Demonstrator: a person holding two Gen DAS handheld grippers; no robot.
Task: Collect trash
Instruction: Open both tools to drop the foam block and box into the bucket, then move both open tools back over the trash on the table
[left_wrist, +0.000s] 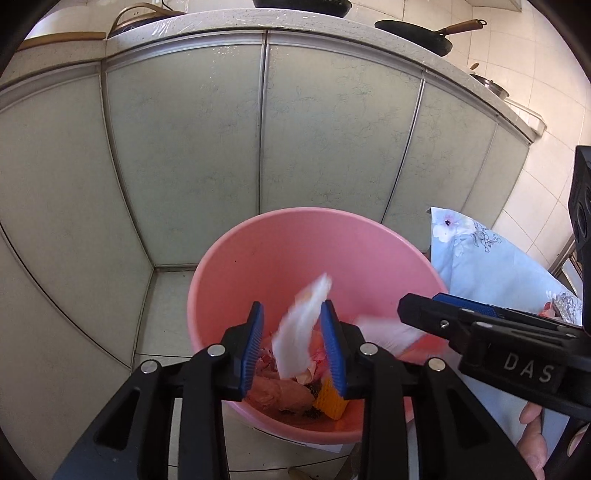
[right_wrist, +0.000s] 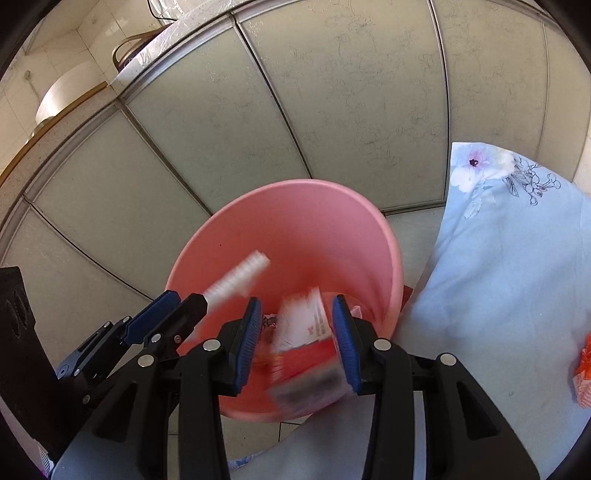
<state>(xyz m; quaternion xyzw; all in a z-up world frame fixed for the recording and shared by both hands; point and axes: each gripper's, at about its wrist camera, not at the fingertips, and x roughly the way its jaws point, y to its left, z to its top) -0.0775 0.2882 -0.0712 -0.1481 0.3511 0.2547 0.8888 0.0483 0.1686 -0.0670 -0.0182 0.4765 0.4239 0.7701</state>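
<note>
A pink bucket (left_wrist: 295, 243) stands on the floor below both grippers and also shows in the right wrist view (right_wrist: 295, 221). My left gripper (left_wrist: 291, 325) is open over it, and a blurred white foam piece (left_wrist: 301, 328) is between its blue pads, falling free. My right gripper (right_wrist: 297, 325) is open over the bucket too, and a blurred red and white packet (right_wrist: 303, 343) drops between its pads. The right gripper shows in the left wrist view (left_wrist: 436, 306). Food scraps and a yellow piece (left_wrist: 328, 400) lie in the bucket's bottom.
Grey-green cabinet doors (left_wrist: 207, 155) rise right behind the bucket, under a counter with pans (left_wrist: 417, 35). A light blue flowered cloth (right_wrist: 509, 258) covers a surface to the right, with an orange wrapper (right_wrist: 583, 373) on it. Tiled floor (left_wrist: 162, 317) surrounds the bucket.
</note>
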